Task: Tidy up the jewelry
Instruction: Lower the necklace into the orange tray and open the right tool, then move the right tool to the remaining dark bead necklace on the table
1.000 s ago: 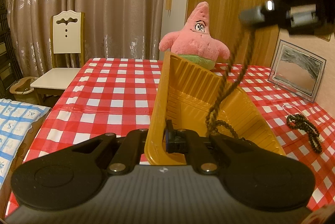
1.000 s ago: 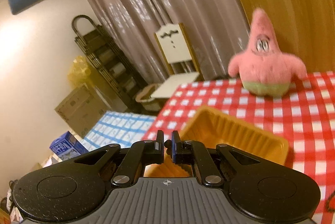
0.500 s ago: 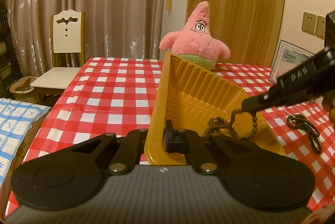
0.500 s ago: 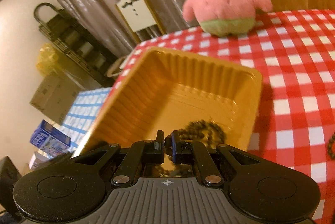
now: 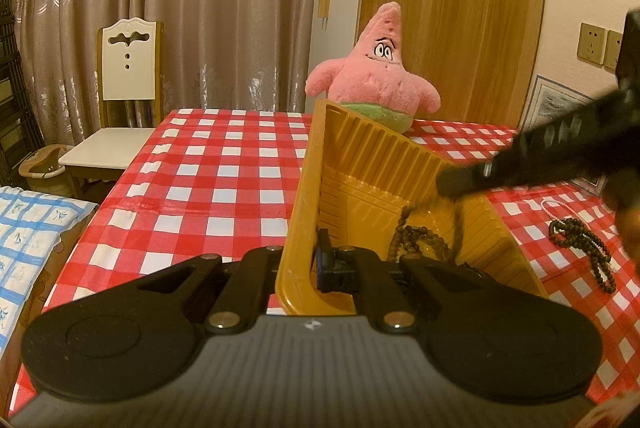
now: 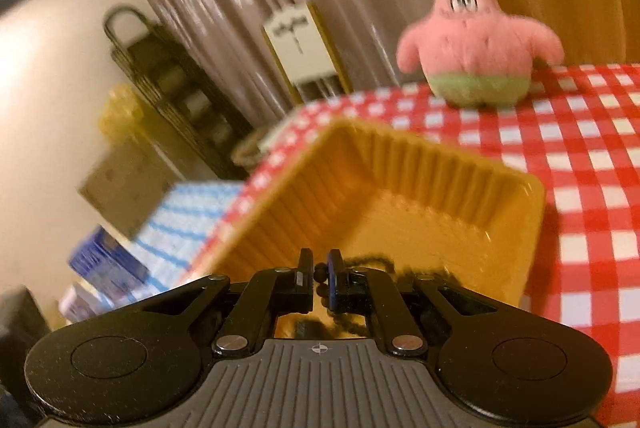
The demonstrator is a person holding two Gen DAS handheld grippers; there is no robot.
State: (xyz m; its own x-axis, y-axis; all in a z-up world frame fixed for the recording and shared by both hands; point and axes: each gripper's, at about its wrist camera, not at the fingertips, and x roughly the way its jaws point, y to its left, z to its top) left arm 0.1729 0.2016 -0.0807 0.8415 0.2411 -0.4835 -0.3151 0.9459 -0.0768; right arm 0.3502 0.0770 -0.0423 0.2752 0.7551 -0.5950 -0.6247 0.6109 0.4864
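My left gripper (image 5: 308, 260) is shut on the near rim of a yellow plastic tray (image 5: 368, 172) and holds it tilted up on the checkered table. My right gripper (image 6: 319, 274) hangs over the tray (image 6: 420, 188), its jaws nearly closed on a strand of a brown bead necklace (image 6: 320, 270). In the left wrist view the right gripper (image 5: 444, 184) enters from the right, and most of the necklace (image 5: 416, 240) is piled on the tray floor, with one strand still rising to the fingertips. A second dark bead necklace (image 5: 580, 244) lies on the cloth right of the tray.
A pink starfish plush (image 5: 376, 76) stands behind the tray. A framed picture (image 5: 560, 104) leans on the right wall. A white chair (image 5: 120, 100) stands at the table's far left corner. A thin white cord (image 5: 556, 204) lies near the second necklace.
My right gripper came down from high above the tray, lowering the necklace until most of it piled on the tray floor. The left gripper and tray stayed still.
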